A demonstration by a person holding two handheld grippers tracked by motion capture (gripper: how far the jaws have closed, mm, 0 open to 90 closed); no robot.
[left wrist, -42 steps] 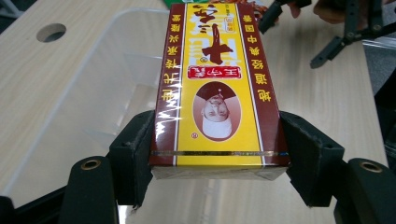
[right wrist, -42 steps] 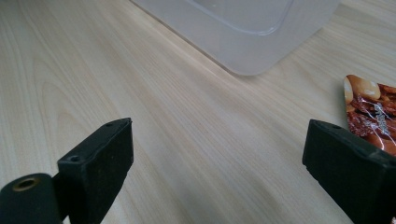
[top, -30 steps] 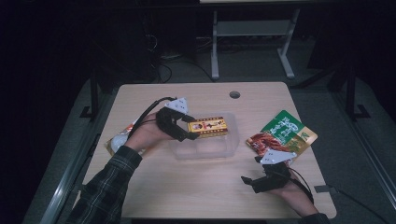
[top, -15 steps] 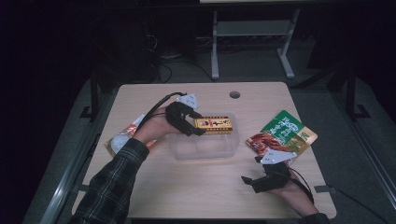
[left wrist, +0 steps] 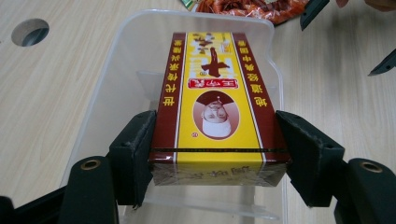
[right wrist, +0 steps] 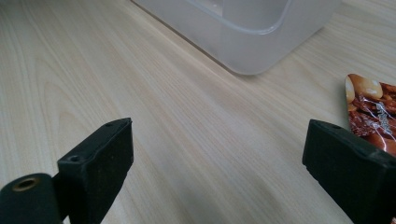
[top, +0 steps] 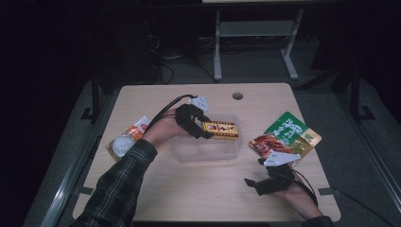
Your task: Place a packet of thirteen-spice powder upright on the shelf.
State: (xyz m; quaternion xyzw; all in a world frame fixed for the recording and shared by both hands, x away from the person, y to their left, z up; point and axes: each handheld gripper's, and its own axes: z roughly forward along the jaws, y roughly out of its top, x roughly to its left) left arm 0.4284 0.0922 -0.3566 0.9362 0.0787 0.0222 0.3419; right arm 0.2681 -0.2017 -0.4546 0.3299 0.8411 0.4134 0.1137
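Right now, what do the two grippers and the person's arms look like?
Both grippers are black. The left gripper has chunky, blocky black jaws with brass-coloured screw holes, a grey three-cornered plate on top and a black cable trailing back over the table. The right gripper has the same blocky black jaws and a grey plate too. The left forearm wears a dark plaid sleeve.

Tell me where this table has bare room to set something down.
Free: the near strip between the clear tub and the table edge, and the far strip around the round hole. Crowded: the right side by the snack bags, and the left edge by the packet.
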